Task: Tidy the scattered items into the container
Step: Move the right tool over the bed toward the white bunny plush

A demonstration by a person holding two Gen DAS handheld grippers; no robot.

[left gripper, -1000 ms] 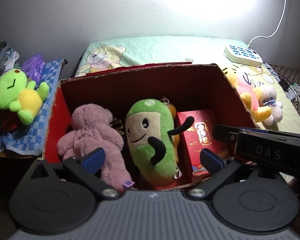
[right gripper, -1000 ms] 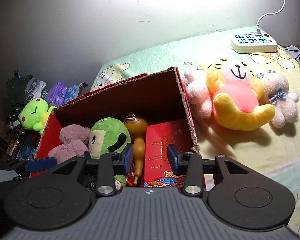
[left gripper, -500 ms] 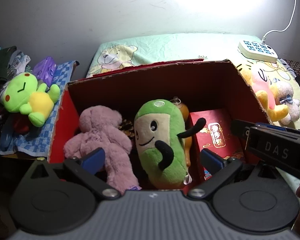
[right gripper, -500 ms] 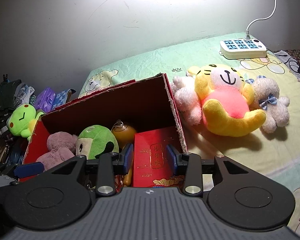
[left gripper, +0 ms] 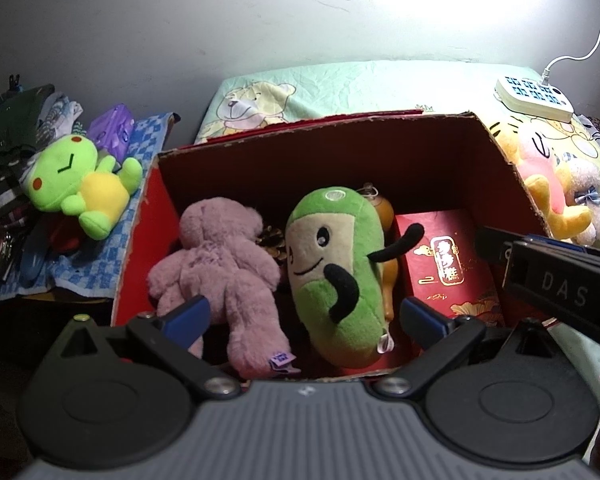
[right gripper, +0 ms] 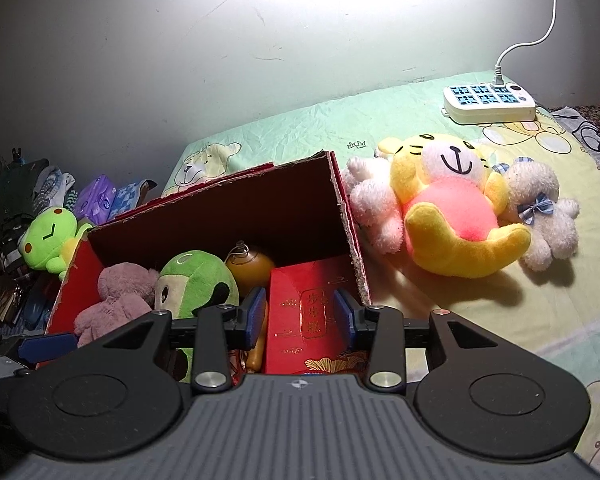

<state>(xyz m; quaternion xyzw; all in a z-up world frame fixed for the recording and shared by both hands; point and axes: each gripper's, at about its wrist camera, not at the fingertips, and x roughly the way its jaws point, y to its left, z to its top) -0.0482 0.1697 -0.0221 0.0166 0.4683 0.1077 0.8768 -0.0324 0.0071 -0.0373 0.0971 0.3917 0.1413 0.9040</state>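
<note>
A cardboard box with red inner walls stands on the bed. In it lie a pink plush, a green plush, an amber gourd and a red gift box. My left gripper hovers open over the box's near edge with nothing between its fingers. Over the red gift box, my right gripper has its jaws opening; its pads are clear of the box and grip nothing. A yellow and pink tiger plush and a white bear plush lie on the sheet right of the box.
A green frog plush rests on a blue checked cloth left of the box, beside piled clothes. At the back right lies a white power strip with its cord. The wall runs close behind the bed.
The left wrist view has tilted up a little, so the box sits lower and further right in it. The things in the box have not moved.
</note>
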